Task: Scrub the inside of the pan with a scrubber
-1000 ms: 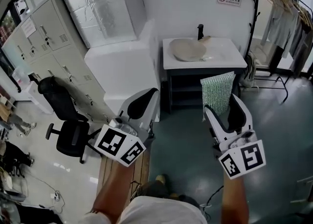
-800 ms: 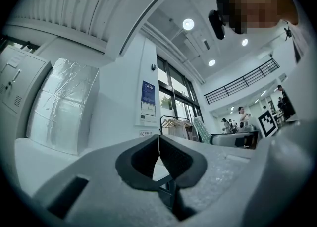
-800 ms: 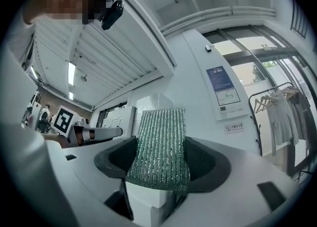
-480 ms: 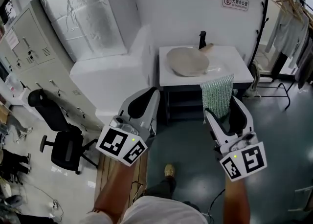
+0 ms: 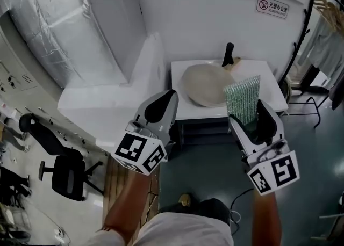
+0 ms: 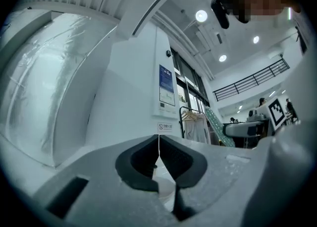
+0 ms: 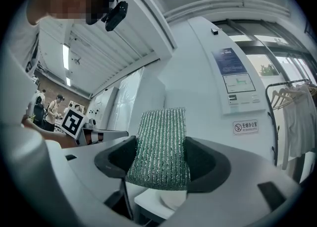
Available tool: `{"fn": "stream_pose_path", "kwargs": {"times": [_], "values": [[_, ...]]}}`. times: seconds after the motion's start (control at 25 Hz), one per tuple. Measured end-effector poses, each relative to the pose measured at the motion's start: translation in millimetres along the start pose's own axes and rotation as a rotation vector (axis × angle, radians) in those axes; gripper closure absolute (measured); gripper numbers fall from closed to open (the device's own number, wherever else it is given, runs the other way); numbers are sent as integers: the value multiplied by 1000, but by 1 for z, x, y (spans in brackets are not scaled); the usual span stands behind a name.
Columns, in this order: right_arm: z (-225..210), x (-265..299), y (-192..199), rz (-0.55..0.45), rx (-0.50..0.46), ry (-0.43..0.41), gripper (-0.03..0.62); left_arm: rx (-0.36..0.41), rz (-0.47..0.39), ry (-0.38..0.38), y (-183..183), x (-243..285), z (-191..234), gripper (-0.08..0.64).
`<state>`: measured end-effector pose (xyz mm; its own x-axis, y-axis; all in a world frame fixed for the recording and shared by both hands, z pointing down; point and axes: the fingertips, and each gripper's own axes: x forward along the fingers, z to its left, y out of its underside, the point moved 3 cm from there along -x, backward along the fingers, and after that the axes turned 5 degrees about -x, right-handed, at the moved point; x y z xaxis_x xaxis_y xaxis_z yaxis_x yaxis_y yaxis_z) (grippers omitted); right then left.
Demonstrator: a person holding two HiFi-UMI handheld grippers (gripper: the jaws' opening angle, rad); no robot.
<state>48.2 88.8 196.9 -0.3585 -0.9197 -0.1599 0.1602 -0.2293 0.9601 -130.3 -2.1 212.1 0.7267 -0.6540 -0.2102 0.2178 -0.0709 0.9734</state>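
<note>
A beige pan (image 5: 205, 84) with a wooden handle lies on the small white table (image 5: 269, 81) ahead, bowl up. My right gripper (image 5: 248, 111) is shut on a green glittery scrubber (image 5: 242, 99), which stands upright between its jaws (image 7: 161, 147) and hangs over the table's front right part in the head view. My left gripper (image 5: 169, 101) is shut with nothing in it, held left of the pan and short of the table; its jaws meet in the left gripper view (image 6: 159, 159). Both grippers stay well above and clear of the pan.
A black tap or bottle (image 5: 228, 55) stands behind the pan. A large white block (image 5: 110, 100) adjoins the table on the left. A clothes rack (image 5: 322, 35) stands at the right. An office chair (image 5: 62, 161) is at lower left on the floor.
I have walked closer to the table: pan and table now appear nearer and larger. Both grippers kept their pose, the right one still holding the scrubber.
</note>
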Motion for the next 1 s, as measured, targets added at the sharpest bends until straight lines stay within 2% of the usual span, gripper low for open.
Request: {"fn": "stream_pose_path", "kwargs": {"times": [0.12, 0.32, 0.6, 0.72, 0.88, 1.0], "values": [[-20, 31, 10, 18, -11, -18, 288, -13, 32, -8, 13, 31, 18, 543], [-55, 78, 33, 49, -17, -66, 288, -44, 110, -65, 41, 79, 48, 541], [-115, 152, 80, 109, 6, -171, 288, -75, 243, -215, 91, 143, 96, 529], [-124, 178, 102, 152, 24, -227, 288, -122, 302, -293, 111, 152, 115, 455], [-127, 210, 135, 240, 54, -293, 288, -224, 399, -384, 145, 163, 134, 411], [-125, 230, 167, 347, 67, -353, 288, -305, 502, -436, 177, 167, 142, 389]]}}
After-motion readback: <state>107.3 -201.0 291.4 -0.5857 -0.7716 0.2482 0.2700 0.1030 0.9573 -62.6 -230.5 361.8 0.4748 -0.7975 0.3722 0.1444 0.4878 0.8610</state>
